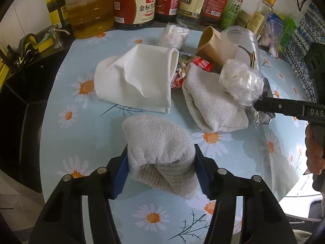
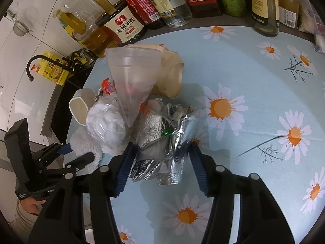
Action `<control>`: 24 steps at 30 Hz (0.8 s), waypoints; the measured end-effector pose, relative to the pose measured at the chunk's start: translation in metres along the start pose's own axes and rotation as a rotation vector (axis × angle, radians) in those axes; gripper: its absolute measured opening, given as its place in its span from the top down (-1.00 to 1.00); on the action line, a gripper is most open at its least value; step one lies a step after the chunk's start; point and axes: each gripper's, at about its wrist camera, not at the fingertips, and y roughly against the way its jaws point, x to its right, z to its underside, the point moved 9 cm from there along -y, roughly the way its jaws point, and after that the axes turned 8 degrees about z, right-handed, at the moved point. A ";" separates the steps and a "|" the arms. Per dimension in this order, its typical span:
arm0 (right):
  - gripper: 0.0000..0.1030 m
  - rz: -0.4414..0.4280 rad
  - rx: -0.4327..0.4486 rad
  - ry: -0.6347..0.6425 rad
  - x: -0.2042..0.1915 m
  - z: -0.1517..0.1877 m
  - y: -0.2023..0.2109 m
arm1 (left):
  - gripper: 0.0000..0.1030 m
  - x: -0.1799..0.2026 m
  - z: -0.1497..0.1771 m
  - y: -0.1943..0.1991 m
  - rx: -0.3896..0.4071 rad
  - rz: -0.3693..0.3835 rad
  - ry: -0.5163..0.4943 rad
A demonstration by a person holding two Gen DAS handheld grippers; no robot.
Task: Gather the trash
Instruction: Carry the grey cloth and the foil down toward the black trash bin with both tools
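Trash is shown heaped on the daisy-print counter (image 1: 85,126). A crumpled gray cloth (image 1: 160,154) is clamped between the blue pads of the left gripper (image 1: 161,168) at 6 o'clock in the left wrist view. A white paper towel (image 1: 136,81) is seen at 11 o'clock of it, a second cloth (image 1: 213,105) at 2 o'clock. Crushed foil (image 2: 162,140) is enclosed by the right gripper (image 2: 162,162), its pads closed against both sides. A clear plastic cup (image 2: 132,81) lies tipped just behind the foil.
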 end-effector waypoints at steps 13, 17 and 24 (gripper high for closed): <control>-0.08 0.034 0.038 -0.033 0.003 0.013 0.020 | 0.09 0.004 0.009 0.018 0.022 0.033 -0.003; -0.08 0.042 0.051 -0.043 0.001 0.022 0.029 | 0.09 0.007 0.012 0.029 0.039 0.048 -0.012; -0.08 0.042 0.067 -0.048 -0.018 0.049 0.044 | 0.09 0.013 0.030 0.051 0.068 0.074 -0.026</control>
